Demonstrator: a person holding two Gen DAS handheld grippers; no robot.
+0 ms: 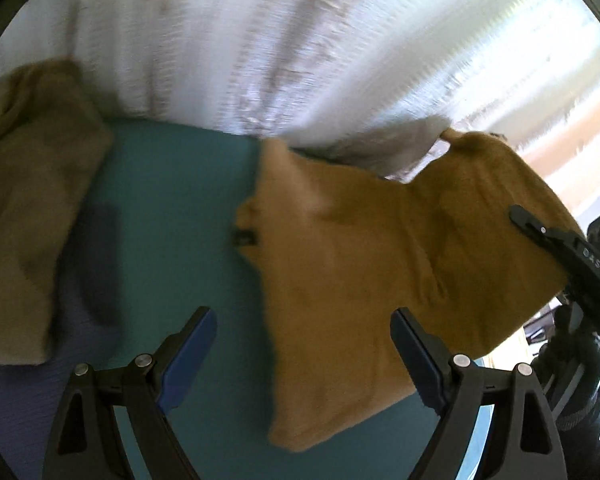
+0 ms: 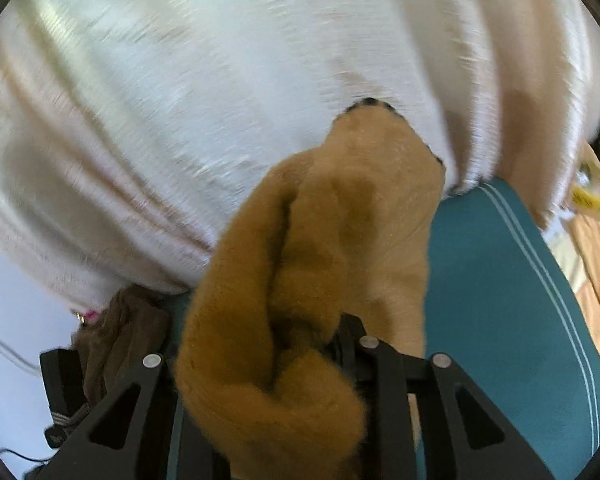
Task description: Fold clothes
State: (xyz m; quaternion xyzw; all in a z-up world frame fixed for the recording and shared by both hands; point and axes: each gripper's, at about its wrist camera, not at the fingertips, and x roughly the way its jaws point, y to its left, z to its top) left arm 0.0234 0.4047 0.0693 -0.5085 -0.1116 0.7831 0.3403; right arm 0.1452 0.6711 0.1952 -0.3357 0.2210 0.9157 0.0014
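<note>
A mustard-brown fleece garment (image 1: 360, 264) hangs lifted over a teal surface (image 1: 172, 200). My right gripper (image 2: 300, 344) is shut on a bunched fold of the garment (image 2: 300, 280); its finger shows in the left wrist view (image 1: 556, 248) at the garment's right edge. My left gripper (image 1: 304, 348) is open and empty, its blue pads (image 1: 188, 360) spread just below the garment's lower hem. The garment's lower corner drapes in front of the right pad.
A beige cloth (image 1: 32, 200) lies at the left on the teal surface. White curtain fabric (image 1: 260, 48) fills the background. A brown cloth (image 2: 120, 328) and a black device (image 2: 60, 392) sit at lower left in the right wrist view.
</note>
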